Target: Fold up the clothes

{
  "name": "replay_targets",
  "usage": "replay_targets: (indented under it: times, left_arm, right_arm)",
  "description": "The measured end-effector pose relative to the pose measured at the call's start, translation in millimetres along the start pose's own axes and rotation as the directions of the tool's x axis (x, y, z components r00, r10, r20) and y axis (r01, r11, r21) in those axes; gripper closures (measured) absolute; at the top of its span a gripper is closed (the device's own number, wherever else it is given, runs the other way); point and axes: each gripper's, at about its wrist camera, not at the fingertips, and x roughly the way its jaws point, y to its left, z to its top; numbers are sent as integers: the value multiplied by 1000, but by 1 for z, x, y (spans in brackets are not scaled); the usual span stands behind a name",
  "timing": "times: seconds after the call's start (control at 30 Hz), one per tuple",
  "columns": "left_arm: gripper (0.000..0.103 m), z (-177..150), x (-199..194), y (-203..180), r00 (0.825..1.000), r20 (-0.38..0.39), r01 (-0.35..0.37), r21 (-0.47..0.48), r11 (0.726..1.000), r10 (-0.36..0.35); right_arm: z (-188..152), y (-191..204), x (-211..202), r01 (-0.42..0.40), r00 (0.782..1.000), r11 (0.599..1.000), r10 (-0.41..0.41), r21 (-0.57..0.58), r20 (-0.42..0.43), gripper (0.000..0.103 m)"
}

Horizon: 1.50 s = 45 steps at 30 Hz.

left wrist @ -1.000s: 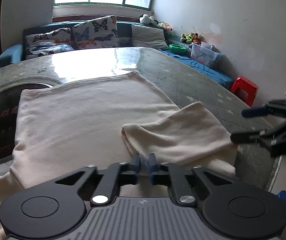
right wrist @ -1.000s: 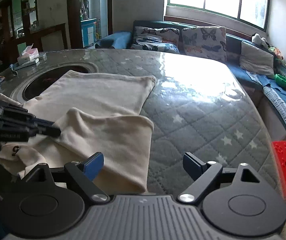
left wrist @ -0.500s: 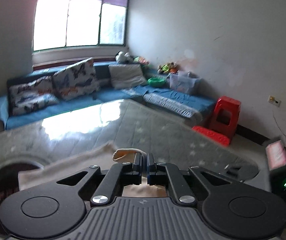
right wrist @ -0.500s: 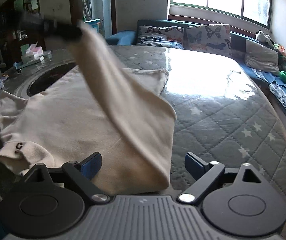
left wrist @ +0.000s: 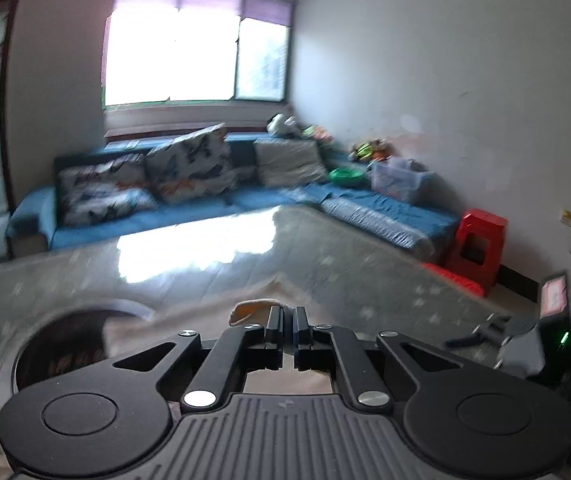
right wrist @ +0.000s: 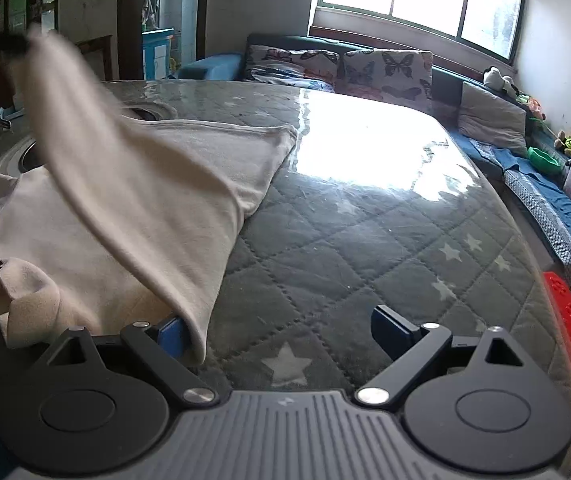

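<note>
A cream garment (right wrist: 97, 216) lies on the quilted grey table (right wrist: 365, 248). My left gripper (left wrist: 288, 314) is shut on a fold of the cream garment (left wrist: 251, 307) and holds it high above the table; in the right wrist view it shows blurred at the top left (right wrist: 9, 42), with the cloth stretched in a raised sheet down to the table. My right gripper (right wrist: 277, 326) is open and empty, low over the table's near edge, with the lifted cloth hanging against its left finger (right wrist: 171, 330). It also shows at the far right of the left wrist view (left wrist: 485, 330).
A dark round inset (left wrist: 65, 356) sits in the table at the left. A blue sofa with butterfly cushions (right wrist: 341, 68) runs behind the table and along the right wall. A red stool (left wrist: 479, 246) stands at the right, below the table edge.
My left gripper has lifted the pinched garment edge from the table high into the air and carried it left. The cloth has peeled up off the table. My right gripper has stayed open and nearly still.
</note>
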Motion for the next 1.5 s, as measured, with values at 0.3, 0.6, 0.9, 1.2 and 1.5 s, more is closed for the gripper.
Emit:
replay_targets:
  times: [0.3, 0.6, 0.9, 1.2, 1.5]
  left_arm:
    - [94, -62, 9, 35, 981, -176, -95, -47, 994, 85]
    - [61, -64, 6, 24, 990, -128, -71, -63, 995, 62]
    - [61, -71, 43, 13, 985, -169, 16, -93, 996, -32]
    - [48, -74, 36, 25, 988, -157, -30, -126, 992, 10]
    - [43, -86, 30, 27, 985, -164, -83, -156, 984, 57]
  right_arm:
    - [0, 2, -12, -20, 999, 997, 18, -75, -33, 9]
    - [30, 8, -30, -185, 983, 978, 184, -96, -14, 29]
    - [66, 28, 27, -313, 950, 948, 312, -59, -25, 69]
    - [63, 22, 34, -270, 963, 961, 270, -60, -14, 73]
    - [49, 50, 30, -246, 969, 952, 244, -184, -30, 62]
